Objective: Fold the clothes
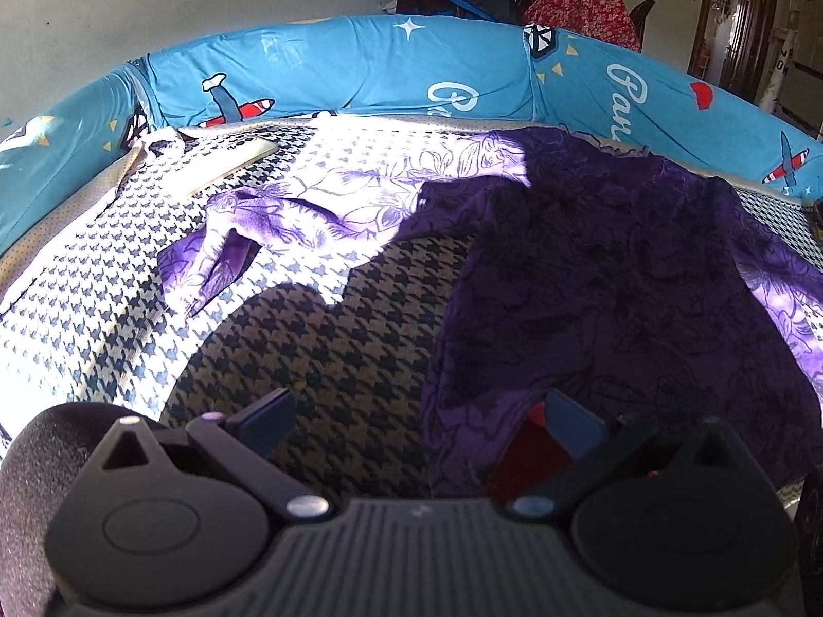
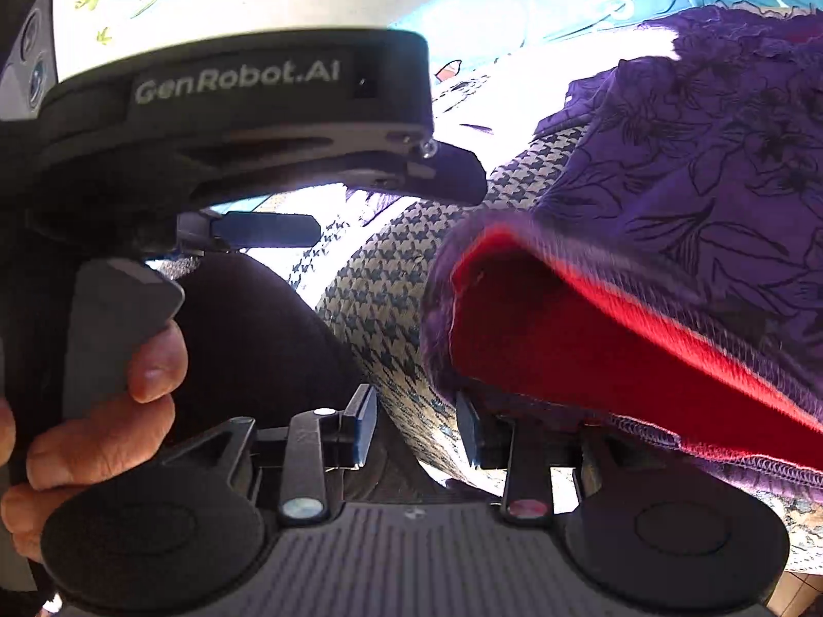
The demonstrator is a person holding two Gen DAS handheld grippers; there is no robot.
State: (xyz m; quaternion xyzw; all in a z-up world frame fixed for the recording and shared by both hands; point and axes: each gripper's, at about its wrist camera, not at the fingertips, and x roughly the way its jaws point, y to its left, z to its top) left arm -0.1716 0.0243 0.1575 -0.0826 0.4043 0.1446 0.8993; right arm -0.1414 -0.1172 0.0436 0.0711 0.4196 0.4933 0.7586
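Observation:
A purple floral garment (image 1: 591, 277) with a red lining (image 1: 530, 457) lies spread over the houndstooth-covered surface (image 1: 329, 339), partly in sunlight. My left gripper (image 1: 419, 421) is open at the garment's near hem; its right finger (image 1: 573, 419) sits at the lifted edge where the lining shows. In the right wrist view the garment (image 2: 694, 164) hangs at the right, its red lining (image 2: 566, 339) facing me. My right gripper (image 2: 415, 429) is open, its right finger (image 2: 468, 434) under the hem. The left gripper (image 2: 380, 203) appears side-on at the upper left, open.
A blue cartoon-print padded border (image 1: 360, 67) runs round the far side of the surface. A pale flat phone-like object (image 1: 231, 159) lies at the far left. Clothes hang behind, and a doorway (image 1: 735, 20) is far right. A person's hand (image 2: 103, 411) grips the left tool's handle.

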